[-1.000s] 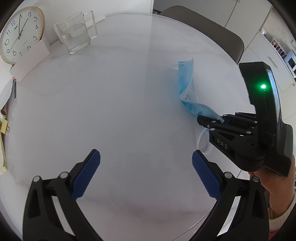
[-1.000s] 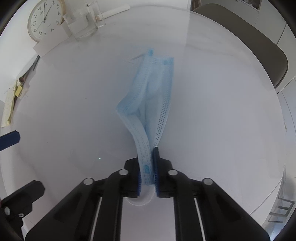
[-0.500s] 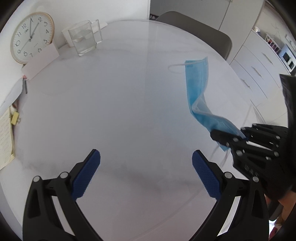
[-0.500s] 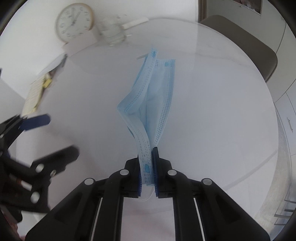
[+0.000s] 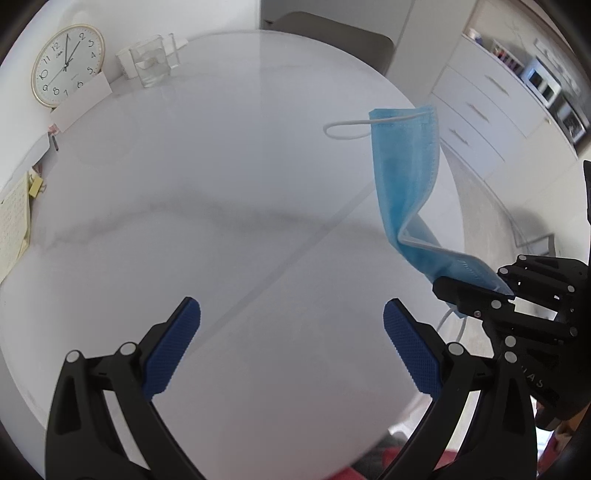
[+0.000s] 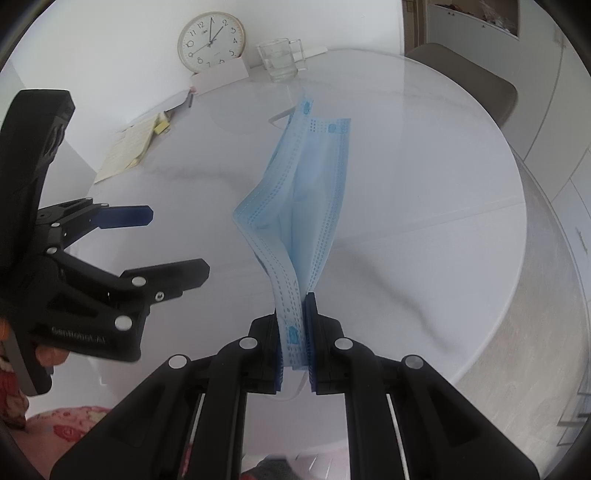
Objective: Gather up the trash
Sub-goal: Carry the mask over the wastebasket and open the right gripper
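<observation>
now the right gripper point(image 6: 293, 325) is pinching a blue face mask point(image 6: 303, 192) above the round table point(image 6: 424, 184), while the left gripper point(image 5: 291, 332) is hanging wide apart, gripping nothing.

A round white tabletop point(image 5: 207, 192) carries a clear glass mug point(image 5: 150, 65) at its far edge. Left of the mug, a gold-rimmed clock point(image 5: 66, 64) leans against the wall, a white card point(image 5: 80, 101) propped before it. Behind the mug's right stands a grey chair point(image 5: 332, 31). A yellowed notepad point(image 6: 127, 149) lies nearer than the clock.
</observation>
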### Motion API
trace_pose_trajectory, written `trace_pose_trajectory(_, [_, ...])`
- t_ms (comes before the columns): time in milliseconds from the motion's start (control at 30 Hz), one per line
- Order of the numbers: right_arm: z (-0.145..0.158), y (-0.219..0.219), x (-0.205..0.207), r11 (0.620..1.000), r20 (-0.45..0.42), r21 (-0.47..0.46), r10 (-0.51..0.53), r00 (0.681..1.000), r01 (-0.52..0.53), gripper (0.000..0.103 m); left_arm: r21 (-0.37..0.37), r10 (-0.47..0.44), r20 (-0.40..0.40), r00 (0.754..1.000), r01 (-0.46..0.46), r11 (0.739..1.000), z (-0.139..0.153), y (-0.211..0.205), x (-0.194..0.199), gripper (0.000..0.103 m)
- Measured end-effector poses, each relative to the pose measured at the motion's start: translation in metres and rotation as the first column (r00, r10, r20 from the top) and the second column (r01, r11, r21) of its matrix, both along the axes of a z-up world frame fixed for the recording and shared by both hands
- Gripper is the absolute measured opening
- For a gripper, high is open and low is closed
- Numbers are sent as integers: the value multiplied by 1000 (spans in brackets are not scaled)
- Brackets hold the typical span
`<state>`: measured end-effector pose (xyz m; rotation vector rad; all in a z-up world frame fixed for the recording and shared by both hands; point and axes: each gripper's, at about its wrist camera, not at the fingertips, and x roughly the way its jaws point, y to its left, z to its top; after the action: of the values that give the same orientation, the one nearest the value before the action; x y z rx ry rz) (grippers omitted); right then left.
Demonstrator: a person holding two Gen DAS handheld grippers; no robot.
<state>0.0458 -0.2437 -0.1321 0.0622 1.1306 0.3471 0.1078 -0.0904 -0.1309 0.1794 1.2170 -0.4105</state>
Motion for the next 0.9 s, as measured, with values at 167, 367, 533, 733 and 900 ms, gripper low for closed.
trace_pose_trajectory(167, [-6, -12, -48, 1000, -17, 2, -6, 1000, 6, 10, 21, -27, -3, 1000, 28, 999, 1, -17, -54, 95])
trace_pose_trajectory(367, [-7, -26, -88, 1000, -13, -3, 6, 1000, -6, 10, 15, -35, 3, 999, 35, 999, 3, -36, -92, 95])
trace_pose_trajectory(533, [-8, -33, -112, 1000, -3, -8, 11, 1000, -11, 10, 22, -43, 19, 999, 43, 999, 6, -50, -118, 95])
trace_pose_trajectory(733, [-14, -48, -136, 1000, -8, -10, -5, 1000, 5, 10, 31, -76, 9, 997, 76, 997, 2, -68, -132, 95])
trace_pose_trajectory(900, [-24, -65, -159, 999, -26, -21, -32, 999, 32, 10, 31, -134, -1, 991, 134, 990, -6, -87, -144, 95])
